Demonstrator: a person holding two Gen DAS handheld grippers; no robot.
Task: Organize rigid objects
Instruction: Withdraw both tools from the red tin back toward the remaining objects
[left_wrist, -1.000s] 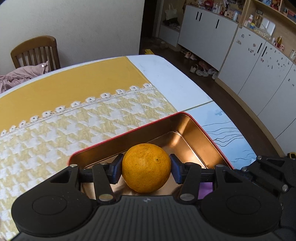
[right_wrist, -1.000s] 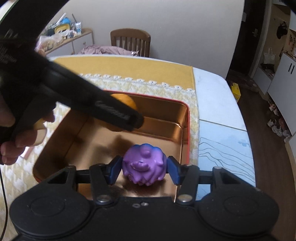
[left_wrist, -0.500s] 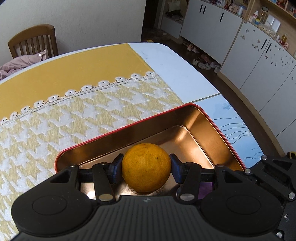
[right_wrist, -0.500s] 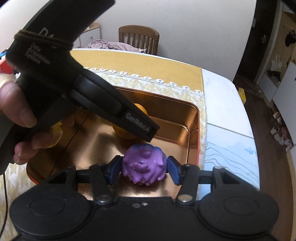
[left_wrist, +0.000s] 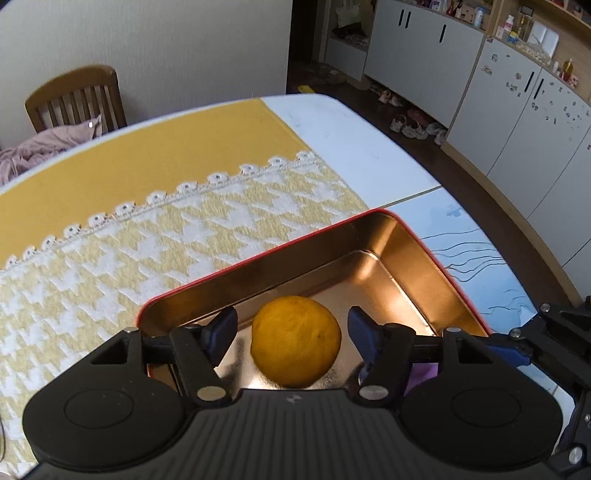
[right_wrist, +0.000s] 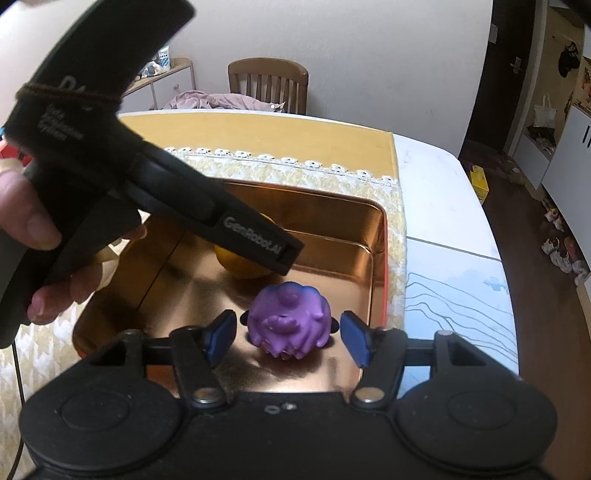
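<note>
An orange (left_wrist: 295, 341) sits on the floor of a red-rimmed gold tin (left_wrist: 399, 236). My left gripper (left_wrist: 293, 332) is open, its blue pads apart from the orange on both sides. A purple toy figure (right_wrist: 289, 318) rests on the tin floor (right_wrist: 177, 288). My right gripper (right_wrist: 288, 336) is open, with gaps on both sides of the toy. In the right wrist view the left gripper's black body crosses the left half and partly hides the orange (right_wrist: 240, 267).
The tin lies on a yellow houndstooth cloth (left_wrist: 166, 236) with a lace edge, on a white table (left_wrist: 343, 129). A wooden chair (left_wrist: 75, 98) with pink cloth stands behind. White cabinets (left_wrist: 517, 92) and shoes line the right wall.
Both grippers opened. The left one let go of the orange and the right one let go of the purple toy; both things now rest in the tin.
</note>
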